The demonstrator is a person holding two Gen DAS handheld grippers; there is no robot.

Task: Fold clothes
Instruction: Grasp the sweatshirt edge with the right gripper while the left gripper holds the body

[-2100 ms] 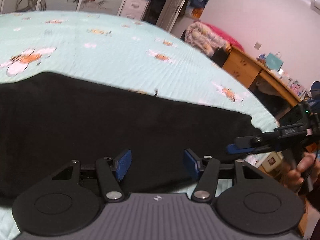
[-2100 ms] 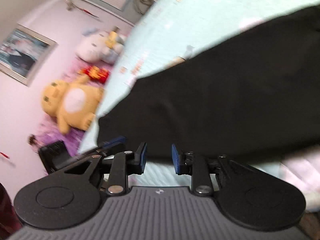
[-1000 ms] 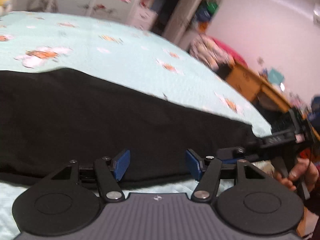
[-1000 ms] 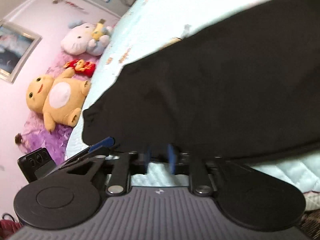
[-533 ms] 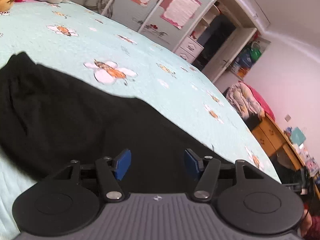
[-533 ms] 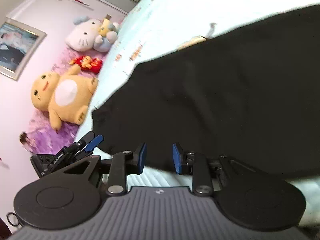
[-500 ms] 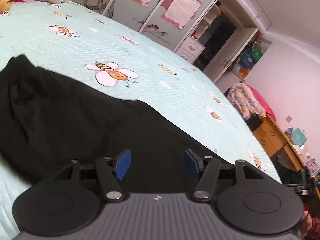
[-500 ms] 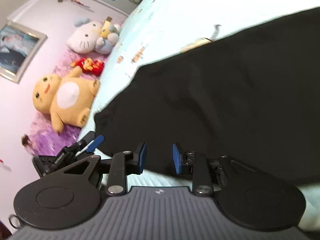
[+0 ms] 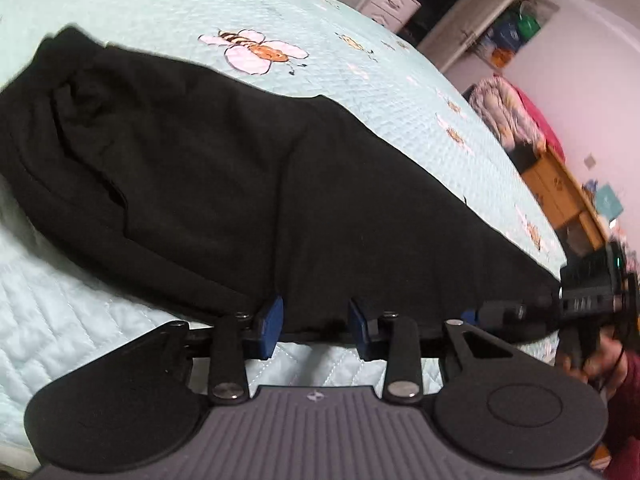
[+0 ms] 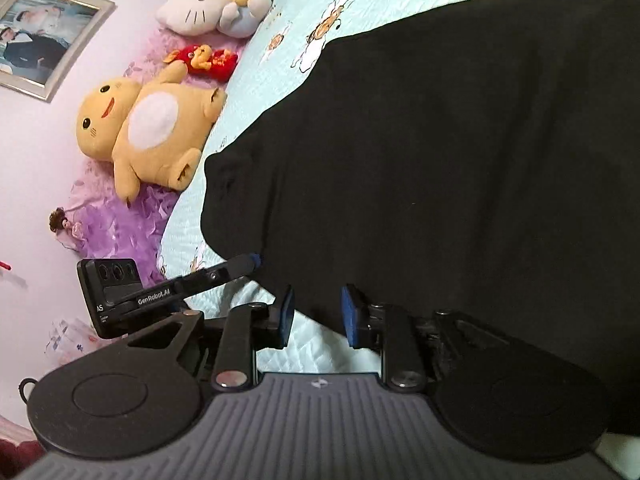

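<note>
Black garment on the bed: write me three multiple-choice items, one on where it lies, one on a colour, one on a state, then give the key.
1. Where does the black garment lie?
A. On the quilted bedspread
B. On the wooden desk
C. On the floor

2. What colour are the pads of the left hand-held gripper?
A. Red
B. Blue
C. White

3. How does the garment's near edge stand to the left hand-held gripper?
A. Far beyond it
B. Between its closing jaws
C. Wrapped round one finger

Key:
1 A, the cloth is spread flat on the mint, bee-printed bedspread.
2 B, both pads show blue in the left wrist view.
3 B, the hem sits in the gap between the two pads.
</note>
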